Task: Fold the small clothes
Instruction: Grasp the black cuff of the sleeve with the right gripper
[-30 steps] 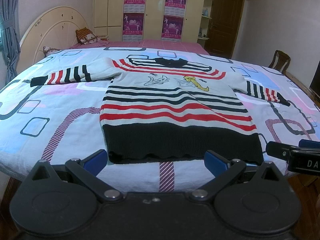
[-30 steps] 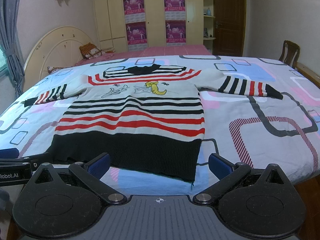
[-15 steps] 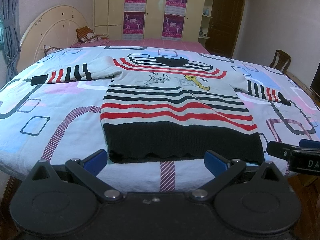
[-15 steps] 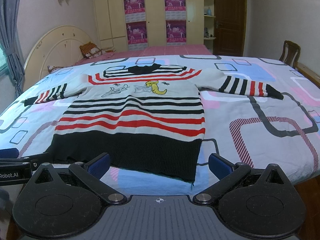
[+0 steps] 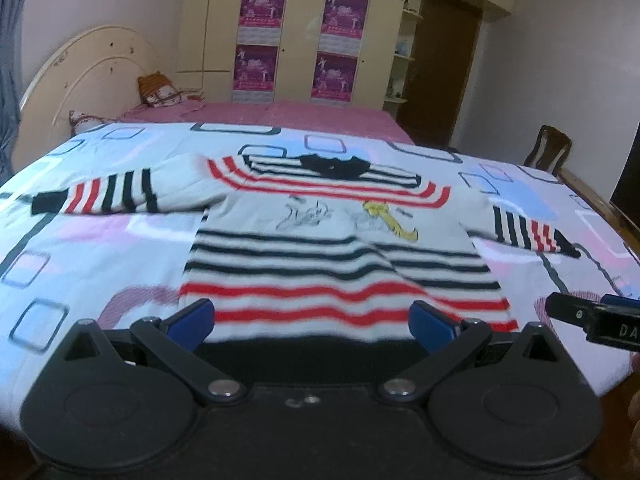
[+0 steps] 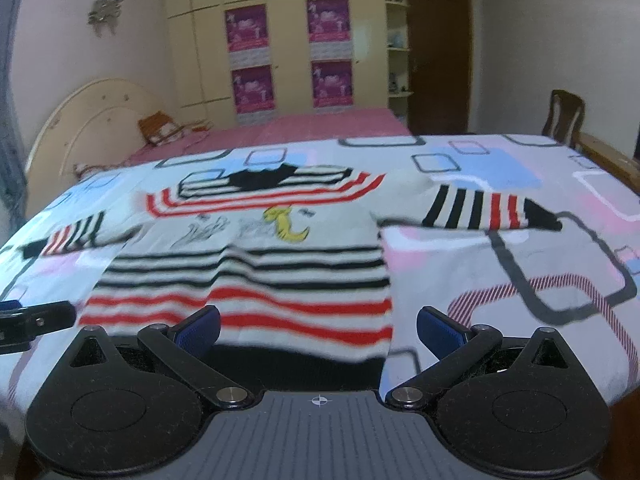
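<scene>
i hold both tongs wide open, empty: left tongs (image 5: pixel 311 319), right tongs (image 6: pixel 318 325). striped sweater (image 5: pixel 340 256) lies flat on bed (image 5: pixel 80 264), sleeves spread, black hem right under both tongs. i judge hem corners next, for first fold.

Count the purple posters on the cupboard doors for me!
4 posters: top left, top right, bottom left, bottom right, all on the cupboard. None seem hidden.
</scene>
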`<move>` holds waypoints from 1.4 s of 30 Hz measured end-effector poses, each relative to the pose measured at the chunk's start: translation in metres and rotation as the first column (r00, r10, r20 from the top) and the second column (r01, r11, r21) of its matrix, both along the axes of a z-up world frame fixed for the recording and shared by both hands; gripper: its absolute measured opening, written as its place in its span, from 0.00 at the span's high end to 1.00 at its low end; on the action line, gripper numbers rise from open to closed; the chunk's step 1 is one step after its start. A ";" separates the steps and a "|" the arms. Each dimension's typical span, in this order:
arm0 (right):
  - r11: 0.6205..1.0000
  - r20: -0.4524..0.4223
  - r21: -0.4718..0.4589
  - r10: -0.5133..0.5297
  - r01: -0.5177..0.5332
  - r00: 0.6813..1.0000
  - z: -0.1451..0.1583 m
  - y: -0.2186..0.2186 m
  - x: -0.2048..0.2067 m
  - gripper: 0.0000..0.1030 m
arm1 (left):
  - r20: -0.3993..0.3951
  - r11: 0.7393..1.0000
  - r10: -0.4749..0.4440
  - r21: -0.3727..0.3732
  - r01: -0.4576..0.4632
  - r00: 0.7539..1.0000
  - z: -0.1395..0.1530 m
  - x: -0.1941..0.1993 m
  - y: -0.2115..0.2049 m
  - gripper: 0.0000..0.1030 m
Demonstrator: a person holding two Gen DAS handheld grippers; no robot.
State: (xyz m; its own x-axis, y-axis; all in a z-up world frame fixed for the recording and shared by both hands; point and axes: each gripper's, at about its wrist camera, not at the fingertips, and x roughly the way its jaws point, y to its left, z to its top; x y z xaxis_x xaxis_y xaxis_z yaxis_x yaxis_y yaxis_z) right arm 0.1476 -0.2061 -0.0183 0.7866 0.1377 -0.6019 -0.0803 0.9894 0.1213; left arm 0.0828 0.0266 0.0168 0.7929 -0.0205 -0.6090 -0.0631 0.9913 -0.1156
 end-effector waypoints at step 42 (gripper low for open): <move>0.702 -0.241 0.411 -0.532 0.582 0.811 -0.135 -0.347 0.240 0.70 | -0.188 0.999 -0.039 0.016 0.043 0.981 -0.063 0.275 -0.123 0.08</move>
State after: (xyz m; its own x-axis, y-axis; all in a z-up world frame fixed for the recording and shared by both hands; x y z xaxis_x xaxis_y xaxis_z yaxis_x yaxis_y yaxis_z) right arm 0.3880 -0.5533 -0.1534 0.7483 -0.0371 -0.6624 0.5049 0.6795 0.5323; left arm 0.3574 -0.0965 -0.0464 0.6631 -0.0373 -0.7476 -0.0409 0.9955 -0.0859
